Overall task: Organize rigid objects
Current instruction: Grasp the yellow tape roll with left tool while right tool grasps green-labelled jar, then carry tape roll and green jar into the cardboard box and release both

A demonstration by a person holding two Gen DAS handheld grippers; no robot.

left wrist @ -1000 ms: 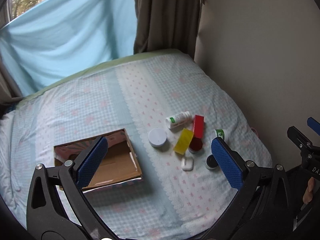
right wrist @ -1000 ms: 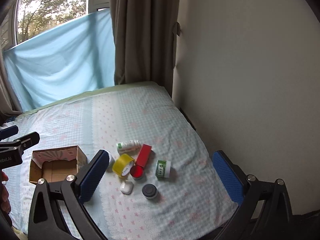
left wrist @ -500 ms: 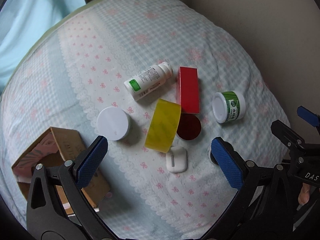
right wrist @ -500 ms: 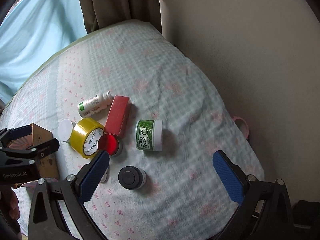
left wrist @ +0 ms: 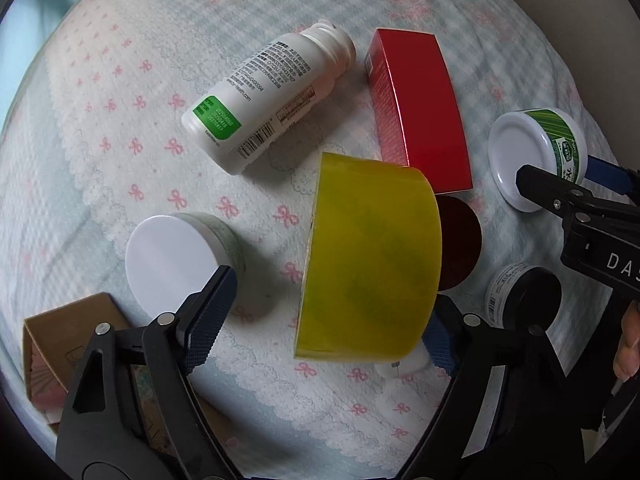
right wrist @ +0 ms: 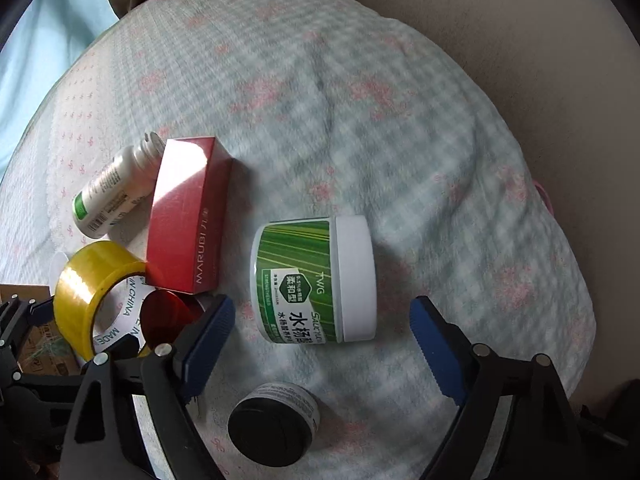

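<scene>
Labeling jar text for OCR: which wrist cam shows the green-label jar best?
Right wrist: the green-label jar lies on its side, centered, label fully readable. Left wrist shows only its white end and a label sliver at frame edge, partly behind the right gripper.

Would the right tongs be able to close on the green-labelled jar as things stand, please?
Probably yes. The right tongs stand open, a blue pad either side of the green-labelled jar, which lies on its side clear of the red box. Nothing sits between.

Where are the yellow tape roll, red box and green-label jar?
yellow tape roll (left wrist: 372, 256), left wrist view, outer band.
red box (left wrist: 420, 104), left wrist view, top face.
green-label jar (right wrist: 296, 276), right wrist view, label.
</scene>
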